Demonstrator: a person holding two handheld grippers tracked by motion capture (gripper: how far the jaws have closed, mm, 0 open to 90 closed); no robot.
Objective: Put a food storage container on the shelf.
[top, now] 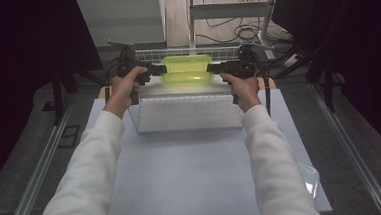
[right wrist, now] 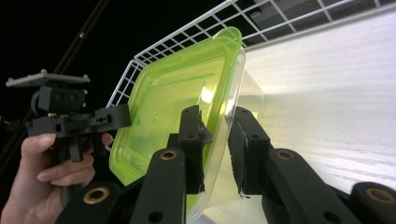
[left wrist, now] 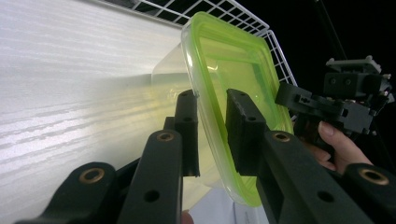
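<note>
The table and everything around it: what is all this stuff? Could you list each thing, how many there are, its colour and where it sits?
Container with lid: one, clear tub with yellow-green lid, held up over the basket between the two grippers.
Wire basket: one, white, at the far middle of the table.
Table: one, pale grey-white, centre.
Clear lid or tray: one, transparent, at the table's near right edge.
Cables: several, black, on the floor beyond the table.
Left gripper: black, clamped on the container's left rim.
Right gripper: black, clamped on its right rim.
Sleeves: two, white.
</note>
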